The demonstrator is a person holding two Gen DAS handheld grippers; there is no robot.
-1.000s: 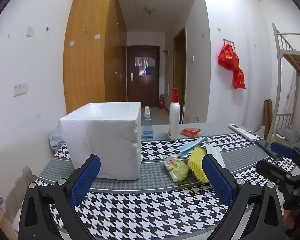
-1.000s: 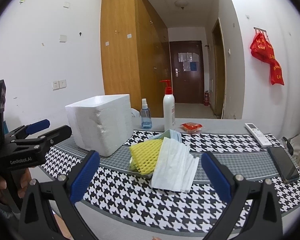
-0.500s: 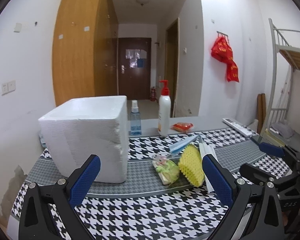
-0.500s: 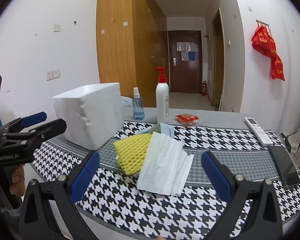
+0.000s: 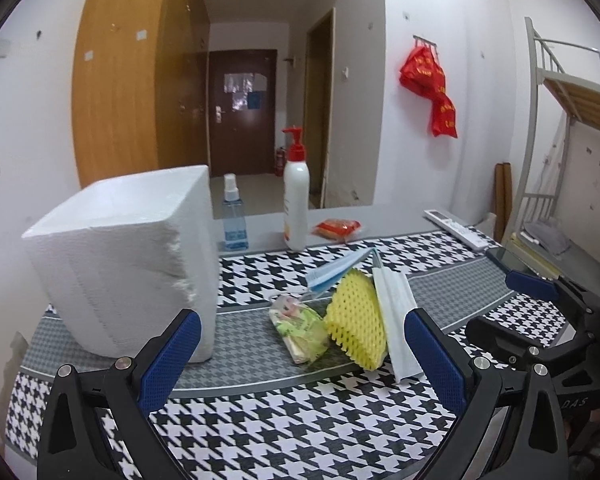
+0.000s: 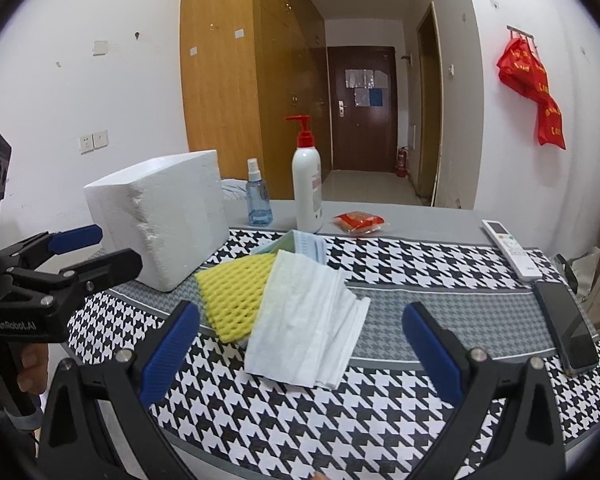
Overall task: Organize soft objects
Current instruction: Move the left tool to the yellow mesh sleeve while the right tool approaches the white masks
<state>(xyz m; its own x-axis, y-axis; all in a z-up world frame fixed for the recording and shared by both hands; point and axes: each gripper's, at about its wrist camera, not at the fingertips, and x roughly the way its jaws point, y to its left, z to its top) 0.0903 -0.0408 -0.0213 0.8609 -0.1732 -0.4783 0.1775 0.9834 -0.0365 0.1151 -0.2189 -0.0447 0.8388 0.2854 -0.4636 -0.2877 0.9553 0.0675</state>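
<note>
A pile of soft things lies mid-table: a yellow foam net [image 5: 354, 322] [image 6: 238, 298], white face masks [image 5: 396, 320] [image 6: 306, 328], a blue mask [image 5: 336, 270] [image 6: 306, 244] behind them, and a green tissue pack [image 5: 300, 326]. A white foam box [image 5: 128, 252] [image 6: 160, 224] stands to their left. My left gripper [image 5: 300, 358] is open, low and just short of the pile, empty. My right gripper [image 6: 300, 348] is open too, with the white masks between and beyond its fingers. Each gripper shows in the other's view: the right gripper [image 5: 516, 306], the left gripper [image 6: 96, 250].
A pump bottle [image 6: 307, 184], a small spray bottle [image 6: 258, 200] and a red packet [image 6: 358, 222] stand at the back of the table. A remote [image 6: 510, 248] and a phone [image 6: 570, 326] lie at the right. The houndstooth cloth [image 6: 340, 420] covers the table.
Both grippers have moved forward toward the pile, which looks larger now. Both stay open and nothing on the table has shifted.
</note>
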